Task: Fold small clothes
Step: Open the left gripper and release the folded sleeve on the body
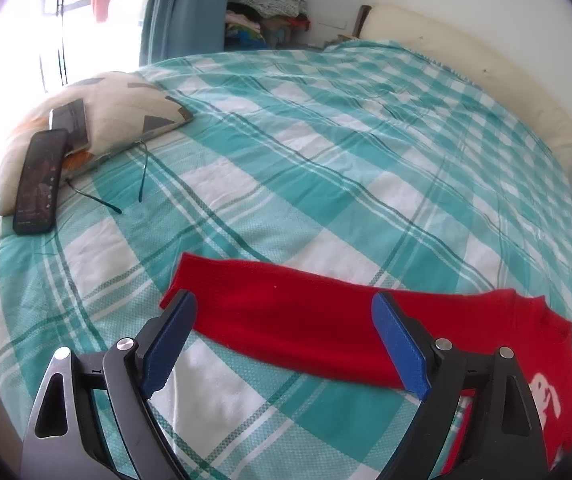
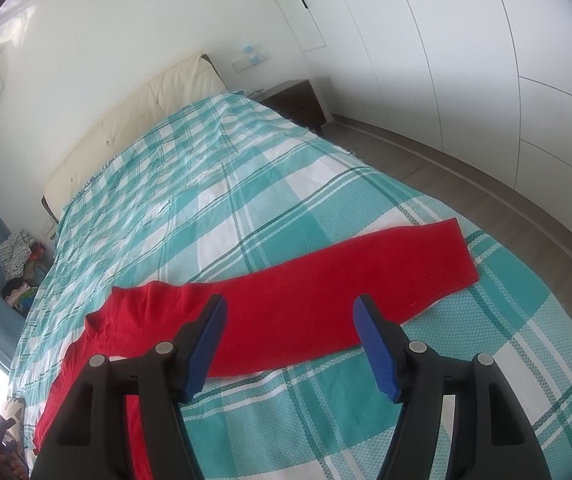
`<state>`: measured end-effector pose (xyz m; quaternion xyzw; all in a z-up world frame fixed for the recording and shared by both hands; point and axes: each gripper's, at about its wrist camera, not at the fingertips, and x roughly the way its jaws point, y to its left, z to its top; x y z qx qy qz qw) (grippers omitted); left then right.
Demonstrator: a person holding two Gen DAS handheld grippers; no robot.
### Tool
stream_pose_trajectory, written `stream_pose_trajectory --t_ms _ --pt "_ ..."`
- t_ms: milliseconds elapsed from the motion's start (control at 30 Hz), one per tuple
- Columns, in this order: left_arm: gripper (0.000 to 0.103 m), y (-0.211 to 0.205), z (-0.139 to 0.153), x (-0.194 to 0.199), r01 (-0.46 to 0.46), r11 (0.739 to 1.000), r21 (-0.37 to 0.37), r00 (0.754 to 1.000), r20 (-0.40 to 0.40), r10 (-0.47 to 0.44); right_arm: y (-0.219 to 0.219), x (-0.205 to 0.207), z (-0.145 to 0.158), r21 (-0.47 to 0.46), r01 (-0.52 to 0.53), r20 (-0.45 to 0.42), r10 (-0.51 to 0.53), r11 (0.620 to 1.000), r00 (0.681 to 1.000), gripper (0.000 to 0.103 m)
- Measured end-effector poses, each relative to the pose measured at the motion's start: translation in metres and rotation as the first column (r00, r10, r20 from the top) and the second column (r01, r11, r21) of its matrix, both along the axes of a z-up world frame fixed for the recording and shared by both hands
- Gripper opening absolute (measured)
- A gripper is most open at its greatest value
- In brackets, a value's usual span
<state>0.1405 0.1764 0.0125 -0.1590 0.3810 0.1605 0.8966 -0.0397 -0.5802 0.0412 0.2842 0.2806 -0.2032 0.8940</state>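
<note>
A red sweater (image 1: pixel 318 332) is lying on a teal-and-white checked bedspread (image 1: pixel 326 152). At ten o'clock, a cream pillow (image 1: pixel 113 108) with grey triangles is showing; both tools are wearing blue pads (image 1: pixel 400 348).

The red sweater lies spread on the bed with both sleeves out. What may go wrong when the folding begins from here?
1. Both tools, the left tool and the right tool, are open above a sleeve of the red sweater. A deep pinch might catch the checked bedspread too.
2. The phone on the pillow lies close by; dragging the cover might shift it.
</note>
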Motion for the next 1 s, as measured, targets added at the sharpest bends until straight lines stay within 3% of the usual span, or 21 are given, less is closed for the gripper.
stream_pose_trajectory --t_ms 1000 --pt "0.094 -0.029 0.003 0.003 0.077 0.99 0.118 0.997 -0.016 -0.075 0.0 -0.002 0.001 0.006 0.006 0.005 -0.006 1.0 1.0 0.065"
